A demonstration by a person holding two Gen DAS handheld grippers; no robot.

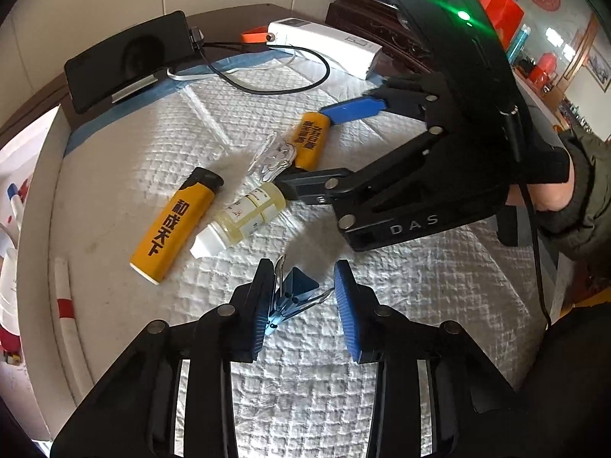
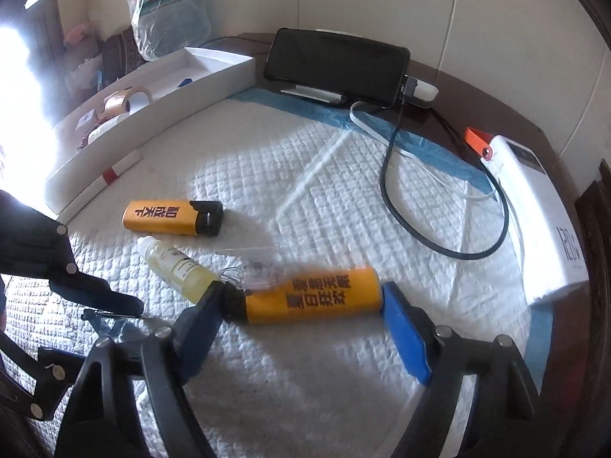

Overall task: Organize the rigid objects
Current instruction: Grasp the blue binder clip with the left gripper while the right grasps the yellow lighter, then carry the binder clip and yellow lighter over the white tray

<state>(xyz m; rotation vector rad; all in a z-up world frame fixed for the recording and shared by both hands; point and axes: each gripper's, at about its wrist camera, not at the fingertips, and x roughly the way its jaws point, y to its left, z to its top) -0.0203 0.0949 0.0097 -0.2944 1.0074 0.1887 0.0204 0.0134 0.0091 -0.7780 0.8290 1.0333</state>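
On the white quilted mat (image 1: 420, 286) lies a dark blue binder clip (image 1: 299, 284). My left gripper (image 1: 301, 297) has it between its blue pads, each touching a wire handle. An orange lighter (image 2: 313, 299) lies lengthwise between the fingers of my right gripper (image 2: 301, 307); one pad presses its black cap, the blue pad (image 2: 401, 316) its base. In the left wrist view the right gripper (image 1: 305, 149) spans that lighter (image 1: 311, 139) from the right. A second orange lighter (image 1: 172, 225) (image 2: 172, 217), a small bottle of yellowish liquid (image 1: 244, 217) (image 2: 179, 267) and a clear plastic piece (image 1: 273, 156) lie loose alongside.
A long white tray (image 2: 160, 114) with a roll of tape (image 2: 126, 101) runs along the mat's left side. A black phone on a stand (image 2: 336, 65), a white power bank (image 2: 534, 210) and a looping black cable (image 2: 439, 244) sit at the back. A sleeved hand (image 1: 550, 191) holds the right gripper.
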